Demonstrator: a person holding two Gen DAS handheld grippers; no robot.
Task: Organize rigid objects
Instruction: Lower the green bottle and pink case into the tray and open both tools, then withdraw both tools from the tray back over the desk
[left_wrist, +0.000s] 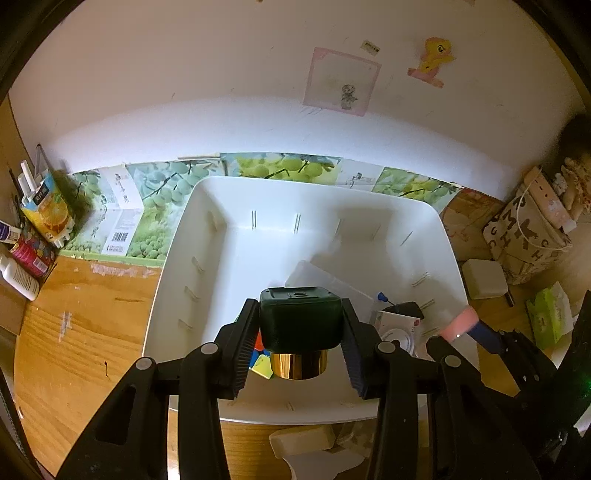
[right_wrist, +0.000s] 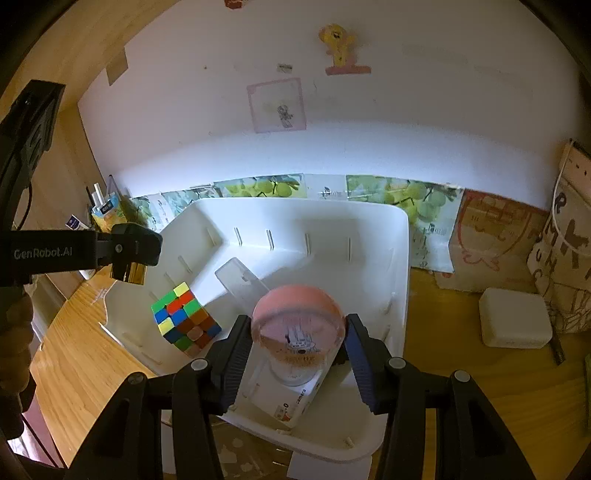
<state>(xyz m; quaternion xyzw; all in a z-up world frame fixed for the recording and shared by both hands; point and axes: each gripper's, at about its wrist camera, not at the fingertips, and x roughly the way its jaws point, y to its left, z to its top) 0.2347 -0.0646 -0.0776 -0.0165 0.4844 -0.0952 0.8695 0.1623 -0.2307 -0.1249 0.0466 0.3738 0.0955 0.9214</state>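
Observation:
My left gripper (left_wrist: 300, 332) is shut on a dark green bottle with a gold cap (left_wrist: 300, 325), held above the white bin (left_wrist: 173, 236). It also shows in the right wrist view (right_wrist: 133, 254) over the bin's left rim. My right gripper (right_wrist: 298, 343) is shut on a pink clear cup (right_wrist: 298, 325), held over the bin (right_wrist: 400, 258); the cup also shows in the left wrist view (left_wrist: 460, 325). In the bin lie a Rubik's cube (right_wrist: 184, 319), a white camera box (right_wrist: 295, 400) and a clear plastic case (right_wrist: 240, 280).
A white block (right_wrist: 513, 317) sits on the wooden desk right of the bin, near a lettered bag (right_wrist: 561, 266). A juice carton (left_wrist: 48, 210) and bottles (left_wrist: 18, 275) stand at the far left. A green tissue pack (left_wrist: 550, 317) lies right. Grape-print cardboard (left_wrist: 280, 166) lines the wall.

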